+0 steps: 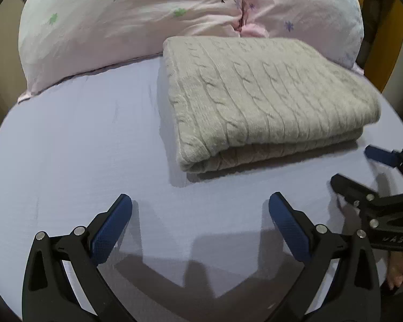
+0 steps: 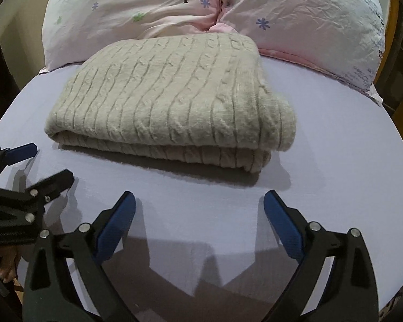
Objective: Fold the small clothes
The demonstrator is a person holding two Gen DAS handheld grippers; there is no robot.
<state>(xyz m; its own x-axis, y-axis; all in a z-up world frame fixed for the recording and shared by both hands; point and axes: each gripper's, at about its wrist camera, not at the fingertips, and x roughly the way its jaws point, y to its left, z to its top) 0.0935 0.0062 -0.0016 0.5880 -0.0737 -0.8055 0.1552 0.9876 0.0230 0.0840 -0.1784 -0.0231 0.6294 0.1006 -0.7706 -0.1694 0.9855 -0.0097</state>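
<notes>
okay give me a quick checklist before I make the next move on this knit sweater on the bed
1. Left gripper open and empty: ok.
2. Right gripper open and empty: ok.
3. Sweater already folded flat, layers stacked: ok.
4. Both grippers clear of the sweater, over the bedsheet: ok.
5. Sweater's far edge clear of the pillows: cannot tell.
6. Any clothes left to fold: cannot tell.

Pillows (image 1: 147, 26) cut off at top; folded sweater's (image 2: 161, 94) underlayers hidden.
</notes>
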